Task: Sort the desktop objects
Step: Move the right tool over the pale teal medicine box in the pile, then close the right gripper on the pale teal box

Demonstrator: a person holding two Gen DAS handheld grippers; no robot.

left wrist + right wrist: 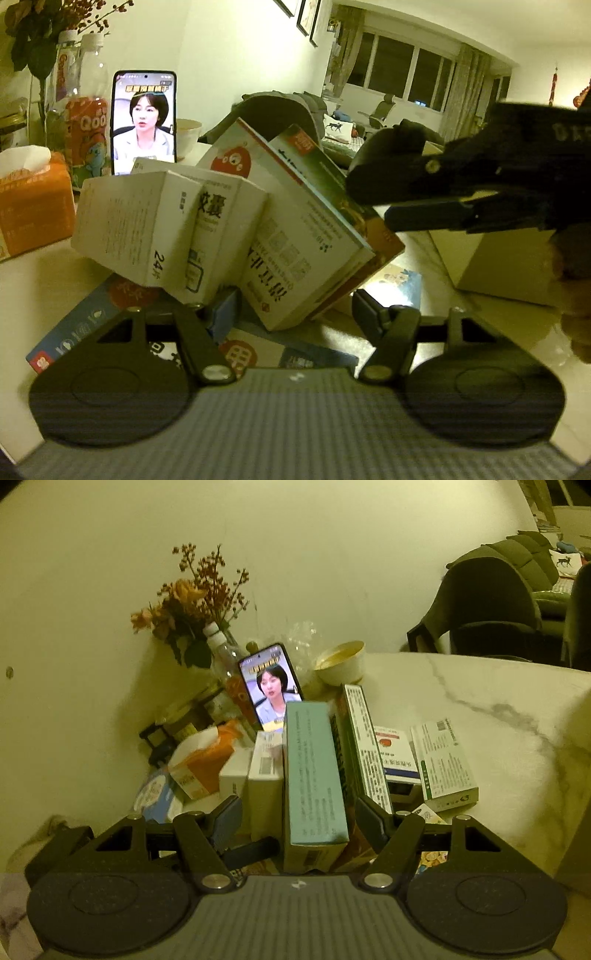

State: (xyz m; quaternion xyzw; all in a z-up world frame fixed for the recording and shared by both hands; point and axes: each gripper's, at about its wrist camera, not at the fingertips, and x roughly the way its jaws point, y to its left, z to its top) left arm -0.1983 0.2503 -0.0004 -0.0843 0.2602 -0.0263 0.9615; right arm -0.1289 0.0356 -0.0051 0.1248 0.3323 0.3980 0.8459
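Several medicine boxes stand bunched together on a marble table [498, 701]. In the right wrist view my right gripper [299, 818] spans a row of them: a white box [264, 775], a pale green box [314, 775] and a green-and-white box [364, 746]; its pads sit at the outer sides of the row. In the left wrist view my left gripper [293, 308] is open below a tilted white box [299, 254], with another white box [162, 229] at its left. The right gripper's dark fingers [428, 216] reach in from the right onto the boxes.
A flat blue box [92, 325] lies under the pile. A propped phone [269, 686], a bowl [341, 662], bottles [86, 122], a flower vase [195, 602] and an orange tissue pack [33, 199] stand behind. Loose boxes [443, 764] lie to the right. A white container [498, 258] stands right.
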